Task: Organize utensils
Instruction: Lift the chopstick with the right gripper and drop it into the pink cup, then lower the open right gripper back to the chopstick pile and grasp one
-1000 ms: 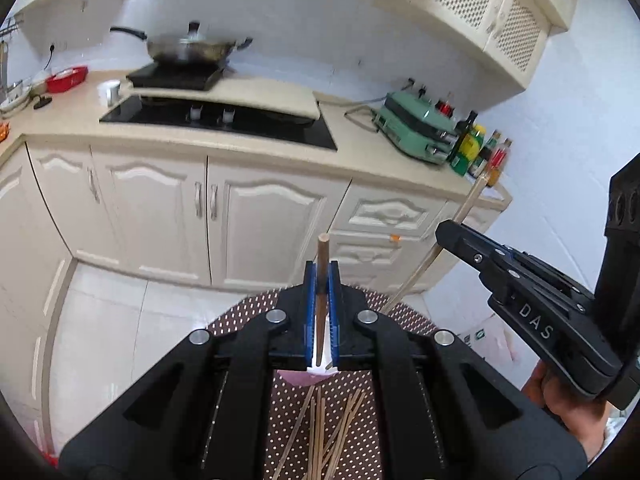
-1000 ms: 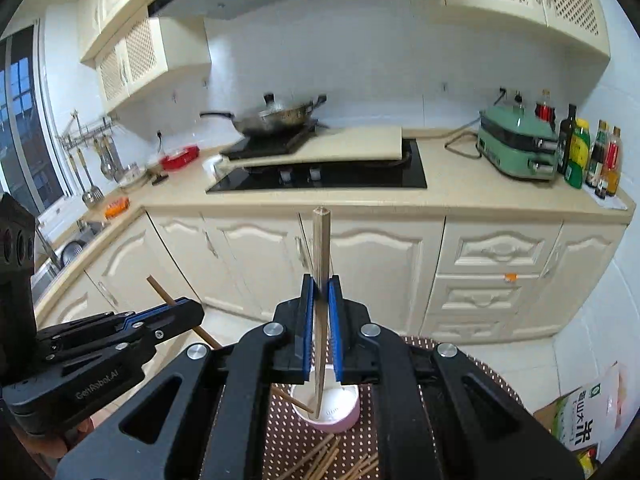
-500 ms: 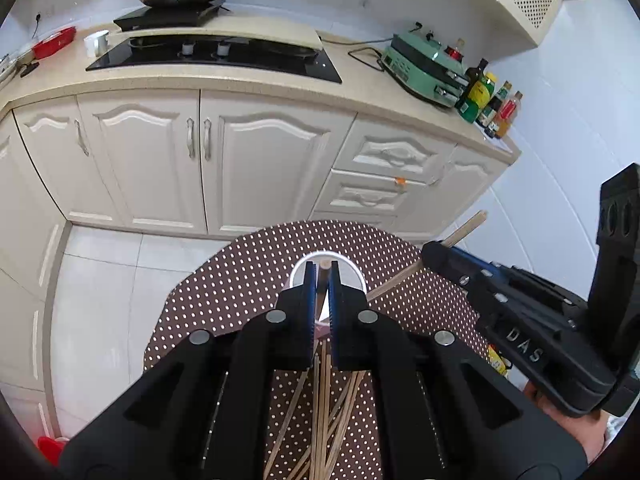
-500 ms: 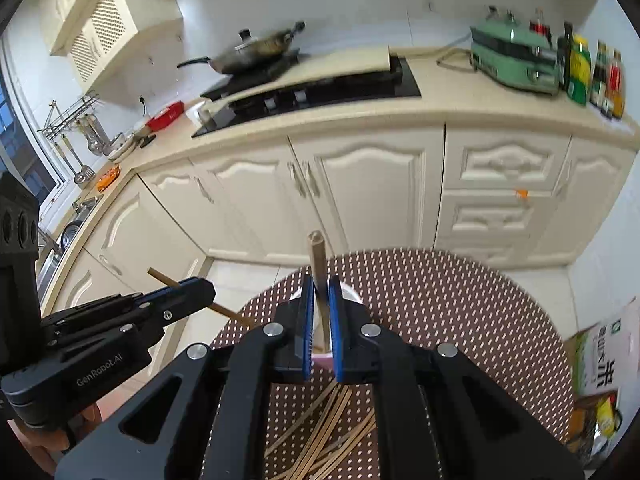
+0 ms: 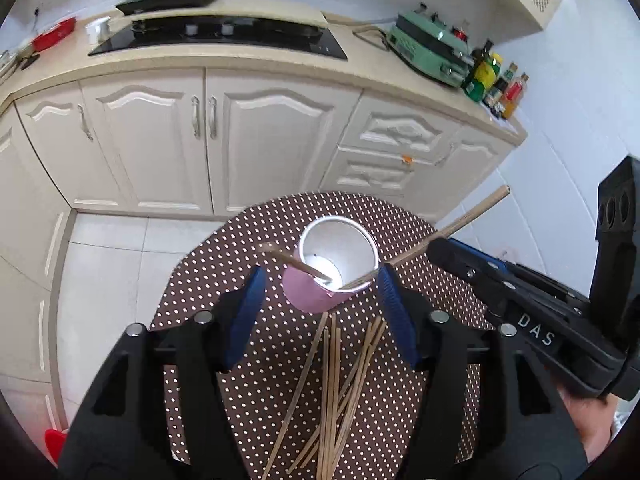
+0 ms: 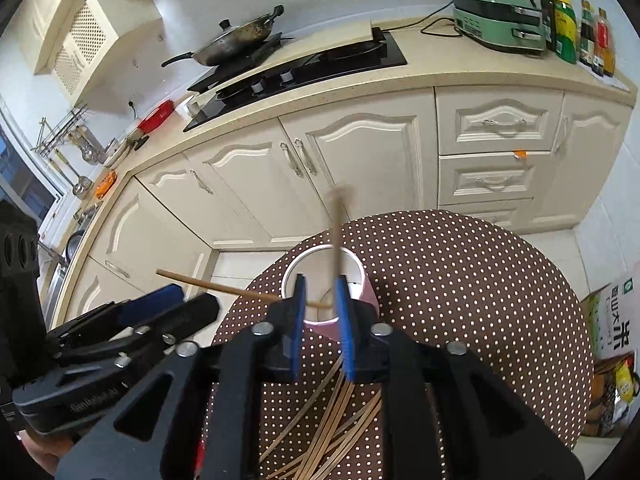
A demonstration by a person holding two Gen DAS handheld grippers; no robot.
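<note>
- Table [image 5: 256,240], round, brown cloth with white dots, standing near the cream kitchen cabinets [image 6: 360,152].
- Left gripper [image 5: 320,300]: blue-padded fingers [image 5: 244,312] spread wide, holding nothing, either side of the cup. In the right wrist view it shows at the near left [image 6: 176,300], also parted.
- Right gripper [image 6: 320,316]: fingers [image 6: 298,320] partly open, a clear gap between the pads; gripping nothing, as far as can be seen.
- Pink cup [image 5: 320,296], white inside, upright at the table's far middle, just beyond both grippers.
- Loose chopsticks [image 5: 336,380], a scattered bundle lying flat on the cloth, near side of the cup.
- Chopstick [image 5: 296,264] in the cup, leaning over the left rim.
- Second chopstick [image 6: 338,232] in the cup, blurred, standing nearly upright between the right gripper's open pads; from the left wrist view it slants right [image 5: 460,222].
</note>
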